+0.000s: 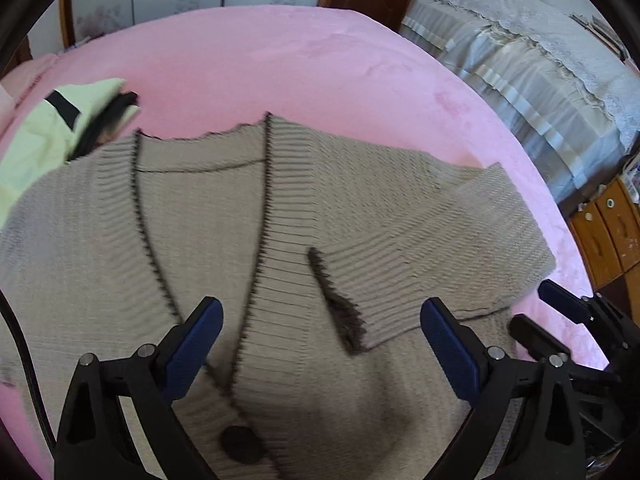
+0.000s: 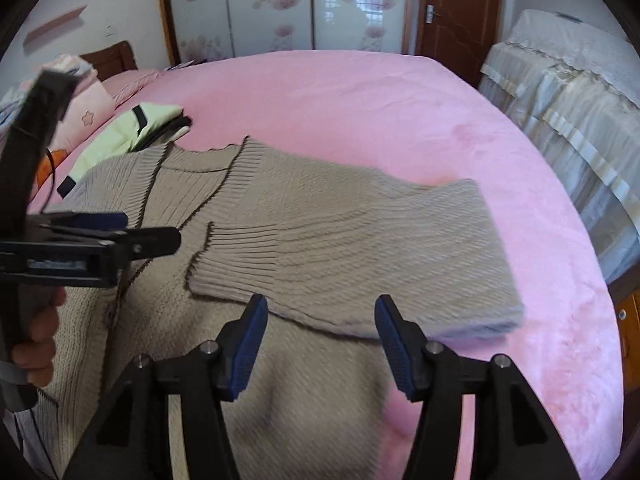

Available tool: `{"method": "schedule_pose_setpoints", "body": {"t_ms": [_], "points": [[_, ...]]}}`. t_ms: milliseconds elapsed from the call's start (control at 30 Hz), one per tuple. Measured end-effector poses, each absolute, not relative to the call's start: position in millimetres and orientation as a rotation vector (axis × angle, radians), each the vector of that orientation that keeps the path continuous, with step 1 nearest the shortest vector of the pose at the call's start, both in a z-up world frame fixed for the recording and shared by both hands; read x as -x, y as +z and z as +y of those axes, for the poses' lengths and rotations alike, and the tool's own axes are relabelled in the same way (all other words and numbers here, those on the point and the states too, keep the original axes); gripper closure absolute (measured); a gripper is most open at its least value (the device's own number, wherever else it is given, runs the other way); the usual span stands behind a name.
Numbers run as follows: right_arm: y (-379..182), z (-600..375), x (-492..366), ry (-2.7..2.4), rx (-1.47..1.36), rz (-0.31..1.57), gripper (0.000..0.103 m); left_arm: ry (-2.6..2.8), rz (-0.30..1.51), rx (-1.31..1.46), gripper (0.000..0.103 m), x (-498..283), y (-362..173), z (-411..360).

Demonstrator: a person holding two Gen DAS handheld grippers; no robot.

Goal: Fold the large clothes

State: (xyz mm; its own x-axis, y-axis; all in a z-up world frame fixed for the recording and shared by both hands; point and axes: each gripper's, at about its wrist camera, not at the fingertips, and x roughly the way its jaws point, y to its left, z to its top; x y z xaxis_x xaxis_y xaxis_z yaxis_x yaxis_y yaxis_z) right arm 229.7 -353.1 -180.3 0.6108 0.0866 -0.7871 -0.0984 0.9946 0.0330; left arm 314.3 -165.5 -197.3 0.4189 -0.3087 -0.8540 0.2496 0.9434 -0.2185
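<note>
Right sleeve (image 2: 360,248) lies folded across cardigan (image 1: 240,240). Both grippers empty: left gripper (image 1: 320,320) wide, right gripper (image 2: 322,320) partly open (nothing between pads). Next grab: pinch the opposite sleeve's cuff squarely.

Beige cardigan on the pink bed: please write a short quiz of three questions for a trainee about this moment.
1. True or false: one sleeve of the beige cardigan is folded across its front.
2. What lies at the cardigan's far left shoulder? A) a folded pale green garment B) a red towel C) a shoe
3. Fill in: the jaws of the right gripper stand ____, holding nothing.

Key: 1 true. 2 A, the pale green garment. 3 open.
</note>
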Motion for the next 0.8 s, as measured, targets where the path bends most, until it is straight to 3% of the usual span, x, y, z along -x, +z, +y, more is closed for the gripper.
{"method": "schedule_pose_setpoints", "body": {"t_ms": [167,267,333,567,600,633,800], "points": [[-177,-382,-210,0.074,-0.085,0.902,0.047,-0.373,1.162,0.115,0.014,-317,-221,-177],[-183,-388,-203,0.063,-0.11,0.898,0.047,-0.398,1.214,0.175,0.039,-321,-236,-175],[-188,-391,-200,0.065,-0.123,0.906,0.047,-0.432,1.258,0.231,0.064,-325,-247,-176],[-197,-399,-196,0.073,-0.179,0.915,0.047,-0.432,1.261,0.28,0.063,-333,-265,-189],[-198,-400,-196,0.073,-0.18,0.916,0.047,-0.42,1.258,0.286,0.069,-334,-267,-190],[-199,-400,-196,0.064,-0.174,0.918,0.047,-0.406,1.254,0.285,0.095,-335,-267,-192],[-204,-413,-197,0.049,-0.194,0.932,0.047,-0.398,1.168,0.196,0.096,-335,-223,-212]]}}
